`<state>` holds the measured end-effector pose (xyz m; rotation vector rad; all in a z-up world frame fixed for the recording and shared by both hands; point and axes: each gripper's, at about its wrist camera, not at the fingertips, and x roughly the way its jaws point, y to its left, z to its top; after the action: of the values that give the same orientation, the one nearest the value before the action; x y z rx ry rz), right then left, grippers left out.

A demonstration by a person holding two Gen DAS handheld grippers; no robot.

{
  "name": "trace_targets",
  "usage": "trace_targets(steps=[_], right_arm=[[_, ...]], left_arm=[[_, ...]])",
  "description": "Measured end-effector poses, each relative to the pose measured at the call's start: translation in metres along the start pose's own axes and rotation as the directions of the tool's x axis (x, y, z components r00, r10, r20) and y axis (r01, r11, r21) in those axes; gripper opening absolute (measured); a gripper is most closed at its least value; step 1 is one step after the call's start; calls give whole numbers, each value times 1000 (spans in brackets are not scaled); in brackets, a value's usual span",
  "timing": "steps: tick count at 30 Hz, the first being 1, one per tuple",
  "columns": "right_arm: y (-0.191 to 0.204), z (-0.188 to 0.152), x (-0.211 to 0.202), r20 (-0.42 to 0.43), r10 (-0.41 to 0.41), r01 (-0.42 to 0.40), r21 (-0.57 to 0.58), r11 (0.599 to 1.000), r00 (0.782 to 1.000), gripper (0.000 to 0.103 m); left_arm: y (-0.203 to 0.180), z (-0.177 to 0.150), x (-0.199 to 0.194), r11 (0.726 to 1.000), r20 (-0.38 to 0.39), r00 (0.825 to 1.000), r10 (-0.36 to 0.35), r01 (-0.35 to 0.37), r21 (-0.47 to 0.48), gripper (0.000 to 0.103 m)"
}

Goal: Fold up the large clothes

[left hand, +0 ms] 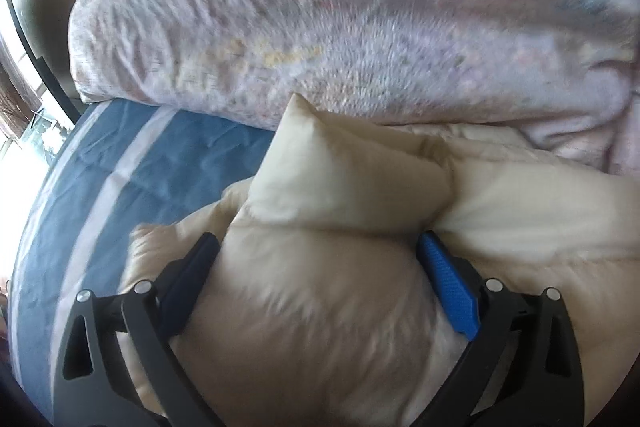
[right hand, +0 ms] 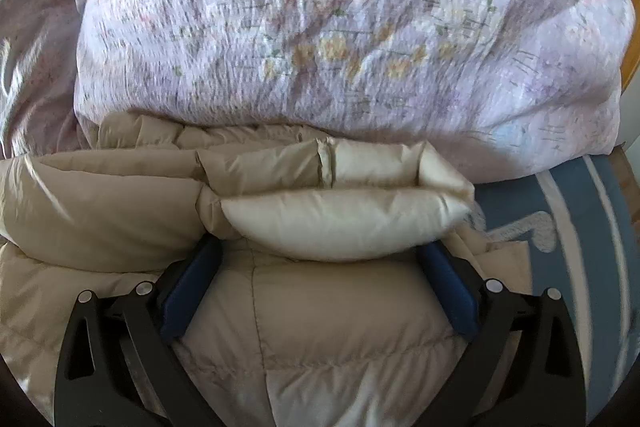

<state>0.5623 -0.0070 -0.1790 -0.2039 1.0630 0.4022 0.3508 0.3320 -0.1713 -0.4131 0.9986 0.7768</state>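
Note:
A cream puffer jacket (left hand: 320, 307) lies bunched on the bed. In the left wrist view one padded end (left hand: 320, 163) sticks up just ahead of my left gripper (left hand: 316, 239). That gripper's jaws stand wide, with a quilted bulge of the jacket swelling between them and the pads not squeezing it. In the right wrist view the jacket (right hand: 320, 327) fills the lower half, and a folded puffy edge (right hand: 340, 223) lies across just beyond my right gripper (right hand: 320, 245). The right gripper is open as well, straddling a panel with a seam.
A thick pale-lilac floral quilt (right hand: 340, 27) is heaped right behind the jacket, filling the top of both views (left hand: 360, 7). The blue sheet with white stripes (left hand: 120, 167) shows at the left of the left view and at the right of the right view (right hand: 580, 227). A bright window (left hand: 16, 131) is far left.

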Motion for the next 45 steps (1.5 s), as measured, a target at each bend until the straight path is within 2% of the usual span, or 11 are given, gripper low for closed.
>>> trace_targets(steps=[5,9,14,20,26,29,31,32,38,40,45], right_arm=[[-38,-3,-52,49,36,-39,49,998,998,100],[-81,-17,-65,-16,94,-91,121,989,995,100],[-118,-40,-53,-131,204,-172,219,960,970,100],[-142,-59,-34,-199,281,-215,301,929,939,99],[-140,-73,-27,-226,340,-262,312,913,913,83],[-141,-79,-27,-223,344,-266,317,910,912,79],[-143,-83,-28,-215,384,-296,350,889,898,67],[-135,-93,-28,-215,417,-318,380,869,883,54],[-131,-116,-61,-159,427,-304,491,817,890,24],[-126,-118,-73,-150,407,-287,498,818,901,19],[-129,-120,-105,-112,393,-292,495,818,912,15]], left_arm=[[32,-13,-44,997,4,997,-72,72,-7,99],[65,-31,-61,993,-33,993,-113,111,-51,99],[89,-54,-63,984,-88,984,-152,142,-107,99],[81,-73,-63,978,-149,971,-187,170,-120,97],[77,-87,-54,973,-182,963,-199,173,-152,86],[82,-94,-50,962,-180,956,-232,198,-186,81],[85,-98,-50,956,-173,953,-251,215,-202,75],[85,-100,-51,953,-166,951,-260,225,-203,71],[77,-105,-63,947,-132,947,-294,270,-173,30],[72,-103,-73,948,-117,948,-297,277,-159,19],[77,-105,-100,949,-79,952,-297,285,-133,14]])
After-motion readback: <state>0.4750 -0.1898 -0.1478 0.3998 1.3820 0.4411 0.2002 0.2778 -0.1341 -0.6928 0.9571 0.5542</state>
